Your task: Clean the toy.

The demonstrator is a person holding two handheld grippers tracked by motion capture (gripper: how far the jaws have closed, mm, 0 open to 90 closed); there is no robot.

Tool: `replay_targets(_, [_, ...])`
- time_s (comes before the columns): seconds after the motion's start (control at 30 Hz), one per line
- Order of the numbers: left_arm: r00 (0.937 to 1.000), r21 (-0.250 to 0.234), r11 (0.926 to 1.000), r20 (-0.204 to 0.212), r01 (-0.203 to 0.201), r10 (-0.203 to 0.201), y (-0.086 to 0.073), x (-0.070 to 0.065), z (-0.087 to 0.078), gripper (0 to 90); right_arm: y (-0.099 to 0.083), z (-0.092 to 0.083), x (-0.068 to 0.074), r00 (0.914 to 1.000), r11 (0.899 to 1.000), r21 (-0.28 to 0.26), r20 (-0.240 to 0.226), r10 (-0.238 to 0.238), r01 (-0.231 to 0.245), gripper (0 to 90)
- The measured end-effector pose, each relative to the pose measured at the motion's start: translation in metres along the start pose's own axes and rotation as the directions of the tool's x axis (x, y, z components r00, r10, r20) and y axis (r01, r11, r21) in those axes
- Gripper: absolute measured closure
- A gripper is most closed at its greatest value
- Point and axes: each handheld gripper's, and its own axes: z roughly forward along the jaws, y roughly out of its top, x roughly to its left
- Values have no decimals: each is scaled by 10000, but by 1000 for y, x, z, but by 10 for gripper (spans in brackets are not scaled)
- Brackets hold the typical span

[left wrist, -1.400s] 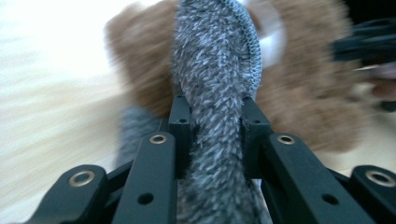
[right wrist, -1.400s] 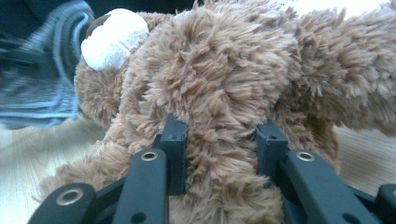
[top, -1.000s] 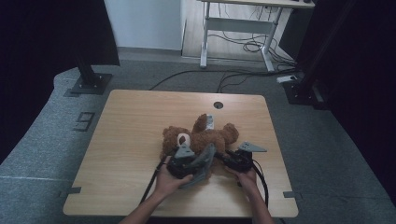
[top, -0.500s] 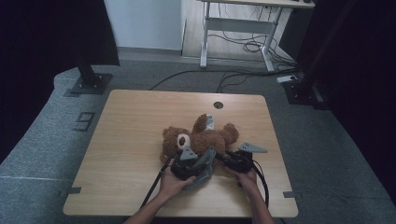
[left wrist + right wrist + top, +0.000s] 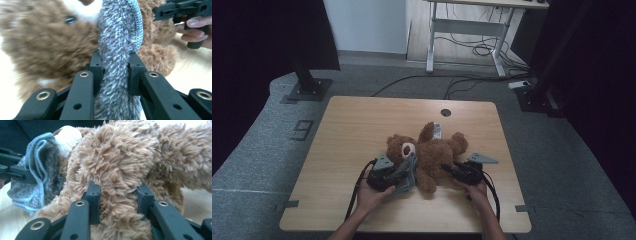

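With the left gripper clamping a grey sock and the right gripper squeezing the teddy bear by a limb on the tabletop, the dressing is only just starting, the sock not yet pulled on.

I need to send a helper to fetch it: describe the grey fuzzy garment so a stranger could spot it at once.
Start at the light wooden table and find the brown plush teddy bear lying near its middle. Beside the bear's head, clamped in the left gripper, hangs the small grey fuzzy knitted garment. It is the one grey, pale-blue-edged piece of cloth there; the rest of the soft stuff is brown fur.
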Motion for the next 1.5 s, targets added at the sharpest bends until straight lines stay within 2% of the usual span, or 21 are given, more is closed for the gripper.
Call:
replay_targets(0.13, [9994,-141,9997,-283,193,-196,-9,12,-13,713,0,0,0,10000,10000,6,-19,-21,21,637])
replay_targets(0.2, [9970,-290,9985,-597,471,-488,-14,24,-25,714,0,0,0,10000,10000,3,-19,-23,23,637])
replay_targets(0.23, [9970,-290,9985,-597,471,-488,-14,24,-25,714,0,0,0,10000,10000,3,-19,-23,23,637])
replay_targets(0.3, [9945,-468,9967,-773,670,-705,-15,32,-32,715,0,0,0,10000,10000,-6,-20,-33,33,637])
replay_targets(0.43, [9852,-907,9905,-1275,1031,-1142,-12,50,-46,717,-1,-2,1,9999,9999,10,-30,-125,125,636])
replay_targets(0.53, [9838,-1065,9882,-1298,1104,-1239,-8,54,-50,718,-2,-2,1,9999,9999,14,-47,-151,151,636])
replay_targets(0.6, [9857,-1290,9862,-1190,1035,-1190,4,55,-53,718,-2,-3,2,9997,9997,25,-63,-235,235,636])
replay_targets(0.67, [9868,-1331,9868,-1202,926,-1088,10,54,-53,718,-2,-3,2,9997,9997,29,-63,-256,256,636])
replay_targets(0.83, [9934,-1401,9873,-756,747,-859,44,46,-38,716,-3,-3,2,9995,9995,19,-33,-311,311,636])
replay_targets(0.93, [9968,-1125,9922,-538,536,-599,62,39,-20,715,-4,-3,3,9995,9995,2,-26,-314,314,635])
replay_targets(1.03, [9982,-645,9973,-461,347,-378,73,35,-2,713,-4,-4,3,9994,9994,-2,-19,-349,349,635])
replay_targets(1.1, [9977,-472,9978,-478,464,-487,72,38,4,711,-4,-4,3,9991,9991,11,9,-431,431,634])
replay_targets(1.13, [9970,-463,9967,-374,661,-679,71,41,6,711,-4,-4,3,9991,9991,11,9,-431,431,634])
replay_targets(1.17, [9959,-462,9953,-258,852,-865,68,45,7,711,-4,-3,4,9989,9989,26,8,-462,462,634])
replay_targets(1.3, [9927,-468,9916,0,1206,-1208,54,51,6,733,-4,-3,5,9982,9982,78,-52,-602,603,615])
replay_targets(1.37, [9898,-532,9884,183,1422,-1414,48,53,5,735,-4,-4,6,9979,9978,152,-94,-643,645,564])
replay_targets(1.4, [9883,-580,9868,281,1511,-1497,43,53,5,740,-3,-5,8,9977,9975,208,-10,-677,677,504])
replay_targets(1.43, [9883,-580,9868,281,1511,-1497,43,53,5,741,-3,-5,8,9977,9975,208,-10,-677,677,504])
replay_targets(1.47, [9883,-620,9865,294,1514,-1499,41,52,4,743,1,-7,11,9980,9976,350,142,-609,604,419])
replay_targets(1.5, [9879,-652,9860,322,1537,-1518,39,52,4,743,1,-7,11,9980,9976,350,142,-609,604,419])
